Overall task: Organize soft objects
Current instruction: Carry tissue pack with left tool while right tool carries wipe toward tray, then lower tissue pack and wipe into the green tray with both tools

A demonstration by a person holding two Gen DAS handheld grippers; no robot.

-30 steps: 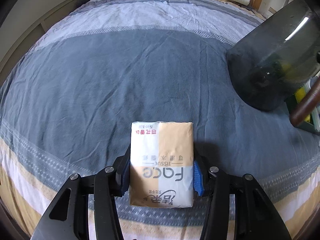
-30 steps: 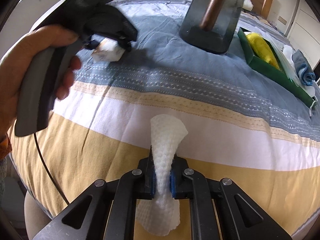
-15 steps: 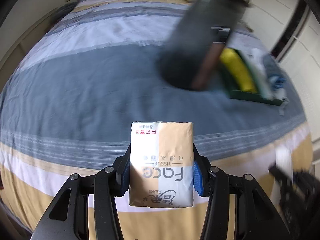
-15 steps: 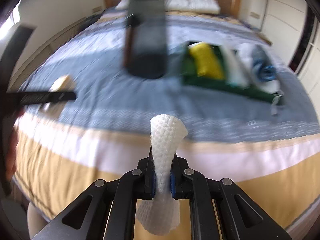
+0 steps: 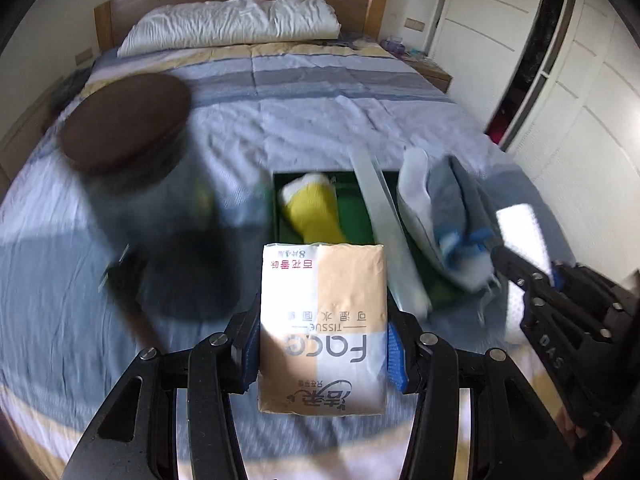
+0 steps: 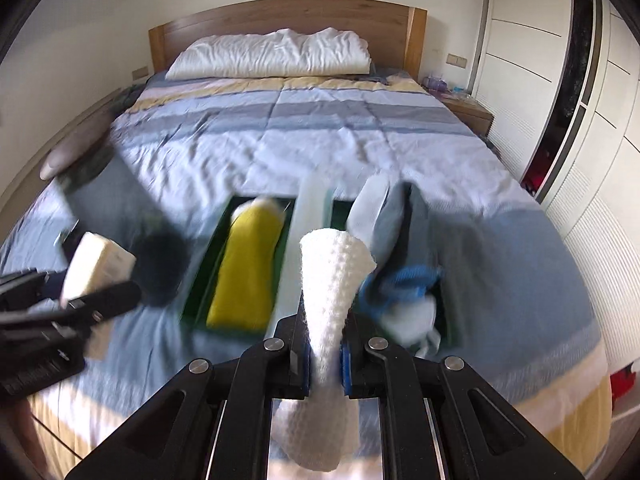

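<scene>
My left gripper is shut on a beige and white tissue pack, its blue pads pressing both sides. A rolled white waffle cloth is pinched in my right gripper, which is shut on it. Both hang above the striped bed, just short of a green tray. In the tray lie a yellow cloth, a white divider and grey, white and blue cloths. The right wrist view shows the same tray, the yellow cloth and, at the left, the left gripper with the pack.
A dark see-through jar with a brown lid stands on the bed left of the tray, blurred. White pillows lie at the wooden headboard. White wardrobe doors run along the right side.
Both grippers have risen and swung from the bed's foot edge towards the tray, which now lies straight ahead. The jar has slid to the left of both views. Neither grip changed.
</scene>
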